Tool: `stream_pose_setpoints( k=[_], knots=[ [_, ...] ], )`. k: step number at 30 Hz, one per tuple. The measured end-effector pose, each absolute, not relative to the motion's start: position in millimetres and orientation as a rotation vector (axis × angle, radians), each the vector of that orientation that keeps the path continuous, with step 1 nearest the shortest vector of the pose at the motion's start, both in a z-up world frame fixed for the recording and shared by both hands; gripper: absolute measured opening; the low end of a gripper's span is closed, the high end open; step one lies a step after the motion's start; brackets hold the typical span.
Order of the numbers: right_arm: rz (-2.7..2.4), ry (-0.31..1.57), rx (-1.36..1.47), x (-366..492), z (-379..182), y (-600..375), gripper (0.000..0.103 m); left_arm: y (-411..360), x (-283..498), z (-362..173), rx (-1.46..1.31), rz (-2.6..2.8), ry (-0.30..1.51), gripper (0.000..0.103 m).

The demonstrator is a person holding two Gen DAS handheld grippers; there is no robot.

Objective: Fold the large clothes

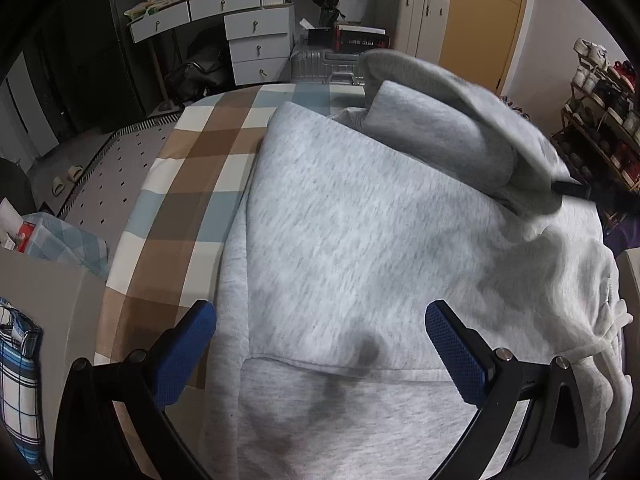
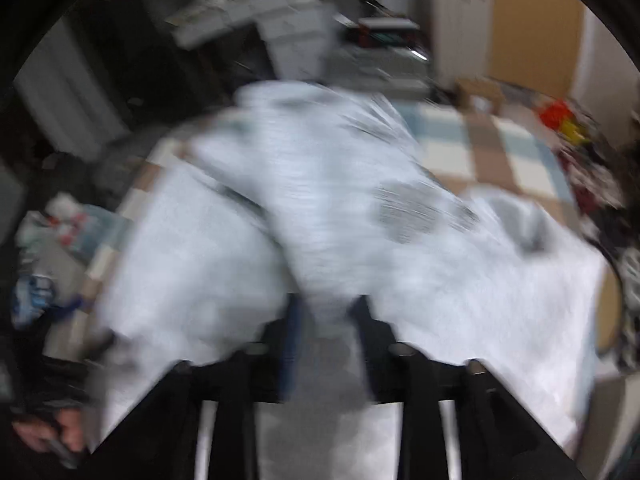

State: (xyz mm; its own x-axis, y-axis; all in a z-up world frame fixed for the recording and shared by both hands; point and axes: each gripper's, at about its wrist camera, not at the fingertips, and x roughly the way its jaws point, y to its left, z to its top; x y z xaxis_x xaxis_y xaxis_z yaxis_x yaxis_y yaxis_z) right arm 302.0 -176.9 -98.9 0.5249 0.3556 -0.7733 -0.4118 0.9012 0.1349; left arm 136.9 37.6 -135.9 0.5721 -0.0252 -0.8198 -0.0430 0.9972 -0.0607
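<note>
Bed (image 1: 180, 184) w/ a checked cover in tan, blue and cream fills the mid of both views; its left edge curves down to a dotted grey floor mat (image 1: 116, 176), and a wide strip of bare cover runs along the left of the garment in the left view, w/ more bare cover at the far right corner in the right view. Past the foot of the bed the room is crowded: a white drawer desk (image 1: 240, 24), a silver case (image 1: 320, 66) lying flat just behind the bed edge, an upright white case (image 1: 416, 16), an orange door (image 1: 484, 20). A shoe rack (image 1: 600, 120) stands close at the right side. Slippers (image 1: 66, 180) sit on the mat, well apart from the bed. The hoodie (image 1: 360, 220), light heather grey, lies on the bed and covers most of it, its left side folded in to a straight edge. A sleeve (image 1: 460, 120) is lifted over the body at upper right, cuff end toward the foot of the bed. A white drawstring (image 1: 612, 328) hangs at the right edge. Left gripper (image 1: 320, 352) hovers over the near part of the hoodie, jaws wide apart, blue pads (image 1: 456, 356) clear of cloth. Right gripper (image 2: 326, 320), view badly blurred: a bunch of grey cloth sits between the fingers, which seem to pinch it.
</note>
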Motion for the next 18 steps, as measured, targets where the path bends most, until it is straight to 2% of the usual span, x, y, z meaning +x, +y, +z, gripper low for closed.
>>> stream_pose_setpoints(
  k=[1, 2, 3, 7, 12, 13, 14, 15, 16, 18],
  knots=[
    [0.44, 0.862, -0.1, 304.1, -90.5, -169.6, 0.06, 36.8, 136.8, -136.8, -0.076, 0.009, 0.966, 0.102],
    [0.428, 0.819, -0.133, 308.0, -82.6, -159.8, 0.072, 36.4, 136.8, -137.7, -0.076, 0.006, 0.969, 0.102],
    [0.424, 0.783, -0.17, 317.5, -75.3, -145.5, 0.075, 35.7, 136.9, -138.7, -0.073, 0.005, 0.973, 0.102],
    [0.324, 0.775, -0.278, 363.0, -73.5, -101.5, 0.074, 31.9, 135.9, -142.0, -0.053, 0.002, 0.99, 0.102],
    [0.166, 0.906, -0.416, 429.9, -105.0, -60.5, 0.07, 31.4, 136.2, -145.0, -0.03, -0.001, 1.011, 0.102],
    [0.128, 0.91, -0.446, 435.7, -109.4, -56.6, 0.066, 32.3, 136.3, -145.1, -0.03, -0.001, 1.013, 0.102],
    [0.081, 0.916, -0.478, 443.5, -112.8, -55.7, 0.046, 33.2, 136.0, -144.9, -0.032, -0.002, 1.015, 0.102],
    [0.039, 0.932, -0.494, 452.8, -113.7, -56.9, 0.016, 34.3, 135.6, -144.6, -0.036, -0.003, 1.015, 0.102],
    [0.037, 0.938, -0.476, 449.9, -111.4, -64.7, 0.002, 35.3, 135.3, -144.3, -0.039, -0.005, 1.015, 0.102],
    [0.024, 0.872, -0.437, 448.2, -91.3, -75.5, 0.004, 36.9, 135.5, -143.7, -0.043, -0.003, 1.018, 0.102]
  ],
)
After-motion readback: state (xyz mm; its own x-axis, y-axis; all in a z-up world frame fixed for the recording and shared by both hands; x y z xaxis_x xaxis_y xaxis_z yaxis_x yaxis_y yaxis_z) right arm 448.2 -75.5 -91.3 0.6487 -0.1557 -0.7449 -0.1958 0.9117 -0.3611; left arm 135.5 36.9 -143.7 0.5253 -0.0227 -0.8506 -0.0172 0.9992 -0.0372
